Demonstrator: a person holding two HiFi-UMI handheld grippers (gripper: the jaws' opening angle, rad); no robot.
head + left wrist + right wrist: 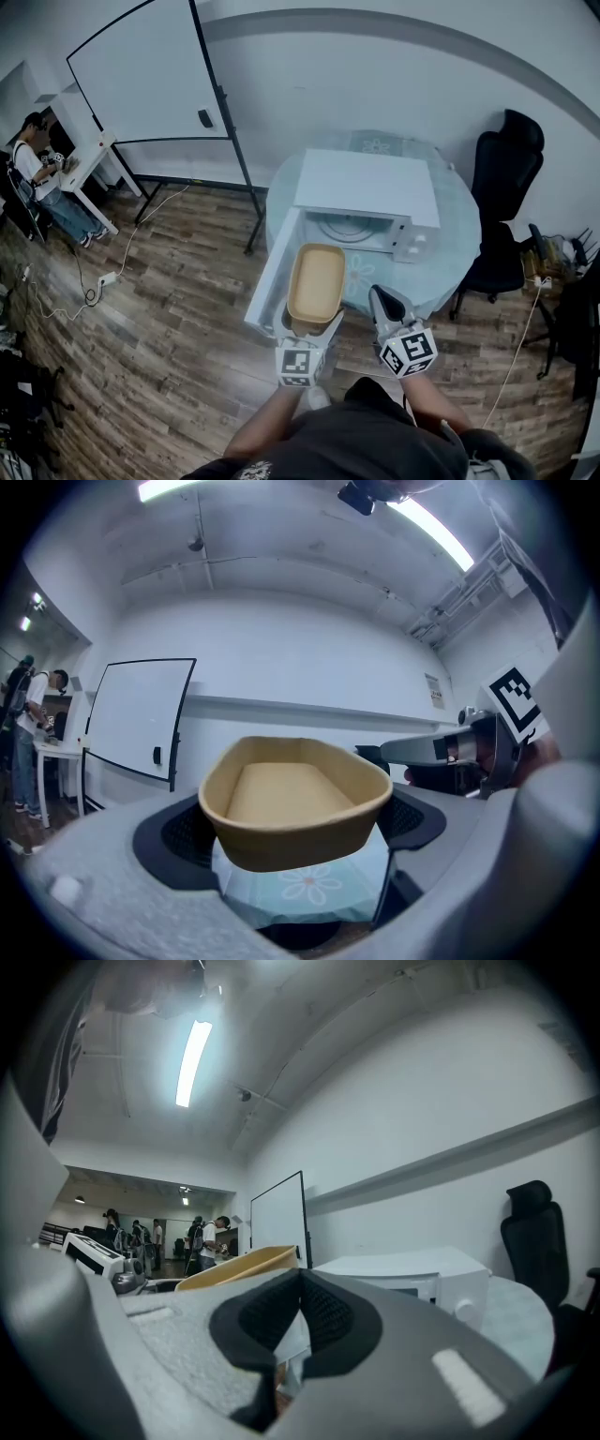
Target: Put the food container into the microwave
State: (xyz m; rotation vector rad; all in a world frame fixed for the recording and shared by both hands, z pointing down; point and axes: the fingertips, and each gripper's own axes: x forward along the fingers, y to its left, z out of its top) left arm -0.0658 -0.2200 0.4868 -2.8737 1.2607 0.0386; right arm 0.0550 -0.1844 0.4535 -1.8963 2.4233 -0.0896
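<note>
Starting at the left gripper (310, 328), its jaws are seen closed on the near end of the food container (316, 281). The container is carried open side up and roughly level, and it looks empty. In the left gripper view the dark pads are pressed against the tan walls on either side, with the flowered tablecloth (305, 892) visible below.

The container's long axis runs straight away from the person, in line with the gripper. Its far end is pointed at the microwave (367, 185). The cavity (349, 229) lies just ahead and slightly to the right of the container. The door (274, 272) is swung open on the left, close beside the container. The container is not yet inside.

A forward push with a small drift to the right is judged to be what the next move calls for. The door edge is the likeliest thing to be clipped.

The right gripper (384, 300) is held just to the right of the container, apart from it. Its jaws are brought together on nothing. Both forearms are extended forward from the body, and the left one is nearer the opening.
</note>
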